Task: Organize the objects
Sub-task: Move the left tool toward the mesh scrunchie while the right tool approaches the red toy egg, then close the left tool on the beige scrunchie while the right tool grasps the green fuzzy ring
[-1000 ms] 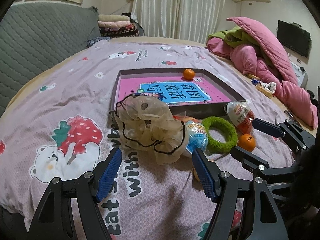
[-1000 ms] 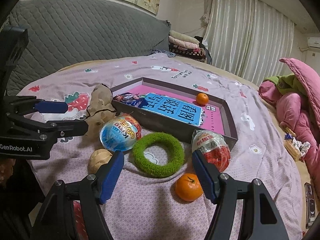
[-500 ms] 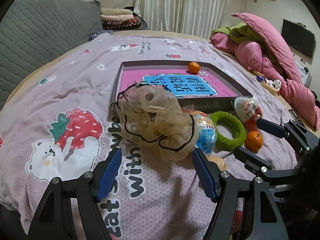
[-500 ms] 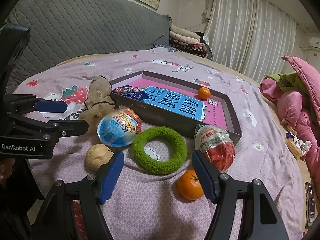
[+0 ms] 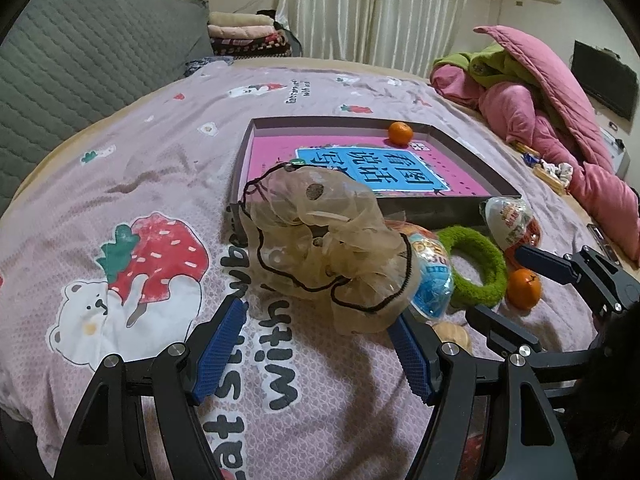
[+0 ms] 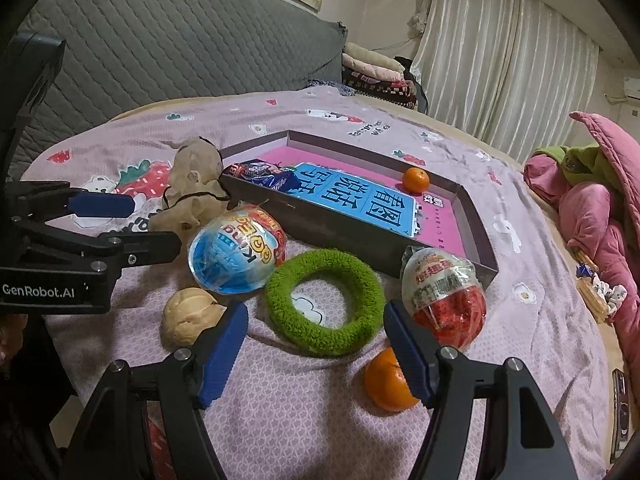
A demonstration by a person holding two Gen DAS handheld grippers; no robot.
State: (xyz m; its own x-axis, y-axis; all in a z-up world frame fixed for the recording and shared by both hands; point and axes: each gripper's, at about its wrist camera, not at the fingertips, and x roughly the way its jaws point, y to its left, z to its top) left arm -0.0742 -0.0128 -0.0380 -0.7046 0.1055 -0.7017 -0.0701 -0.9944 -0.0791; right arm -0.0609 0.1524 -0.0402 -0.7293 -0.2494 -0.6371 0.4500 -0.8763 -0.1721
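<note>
**Operator:** State of both tools?

**Guide:** Your left gripper (image 5: 316, 344) stands wide, with nothing between the pads. Your right gripper (image 6: 314, 354) is also spread and empty. Both point down at the bed (image 5: 120, 160).

**Operator:** What lies ahead of each?

**Guide:** Straight ahead of your left gripper, just past the fingertips, lies the scrunchie (image 5: 320, 248), a loose heap with no clear long axis. Its far edge leans on the near corner of the box (image 5: 436, 214). Ahead of your right gripper lies the ring (image 6: 324, 300), flat on the bed, centred between the pads. The blue egg (image 6: 236, 252) sits left of it, the red egg (image 6: 444, 292) right, the walnut (image 6: 188, 316) by the left pad, and an orange (image 6: 386, 380) by the right pad, partly hidden.

**Operator:** Which hand takes which?

**Guide:** Judged by reach, your left is nearer the scrunchie and your right is nearer the ring. The box lies beyond both, so each carry runs forward and over the near wall. It already holds a second orange (image 6: 416, 180) and what appears to be a snack packet (image 6: 264, 174); the view there is too poor to confirm.
</note>
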